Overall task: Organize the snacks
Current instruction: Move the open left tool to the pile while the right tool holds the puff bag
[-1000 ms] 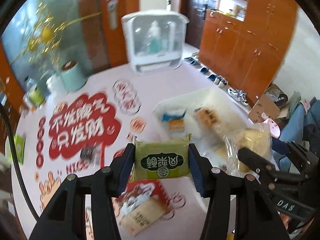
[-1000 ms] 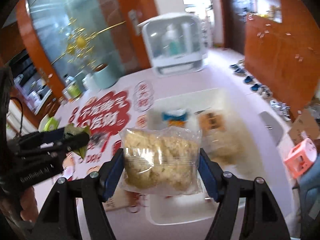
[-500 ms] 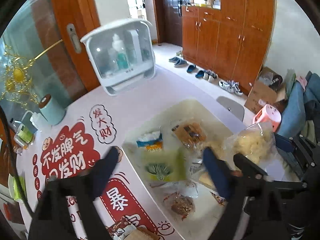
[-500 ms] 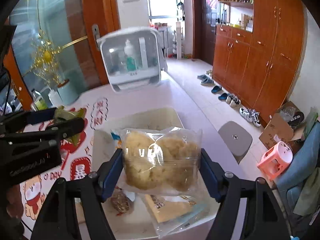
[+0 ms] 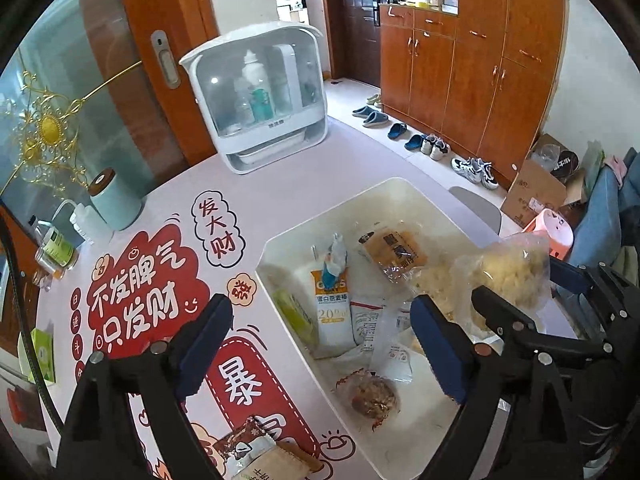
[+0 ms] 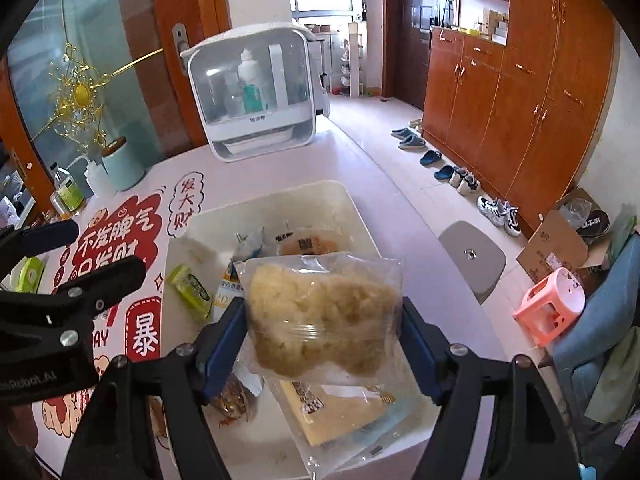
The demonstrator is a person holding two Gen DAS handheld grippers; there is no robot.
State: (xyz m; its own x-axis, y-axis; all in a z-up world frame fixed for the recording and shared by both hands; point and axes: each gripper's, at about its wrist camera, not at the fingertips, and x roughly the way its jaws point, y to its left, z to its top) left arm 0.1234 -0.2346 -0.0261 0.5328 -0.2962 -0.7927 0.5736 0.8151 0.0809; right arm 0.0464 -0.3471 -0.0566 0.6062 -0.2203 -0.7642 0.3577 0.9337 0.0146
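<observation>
Our left gripper (image 5: pixel 320 336) hangs with its jaws spread wide and nothing between the blue pads (image 5: pixel 204 344); we see only the white bin (image 5: pixel 394 188) and the printed table mat (image 5: pixel 144 300) through the gap. Just ahead of that gap, inside the bin, the green snack pack (image 5: pixel 294 316) leans on edge against the near-left wall, touching the white oat-bar pouch (image 5: pixel 332 304) beside it. Farther ahead sits an orange-labelled bread pack (image 5: pixel 394 250), and close below our right-hand finger lies a small clear-wrapped brown pastry (image 5: pixel 374 396).

Over on the other side, our right gripper (image 6: pixel 324 344) is pinching a clear bag of pale yellow crumbly snack (image 6: pixel 324 312), both pads pressed into its sides, the bag held upright above the bin (image 6: pixel 280 194). Under it we spot a flat clear-wrapped yellow pack (image 6: pixel 336 412) lying in the bin's near end. To the left of this gripper the green pack (image 6: pixel 190 292) shows again by the bin wall, and the left gripper's black fingers (image 6: pixel 100 280) reach in from that edge. Ahead, past the bin, a white cabinet (image 6: pixel 252 92) stands on the table.
</observation>
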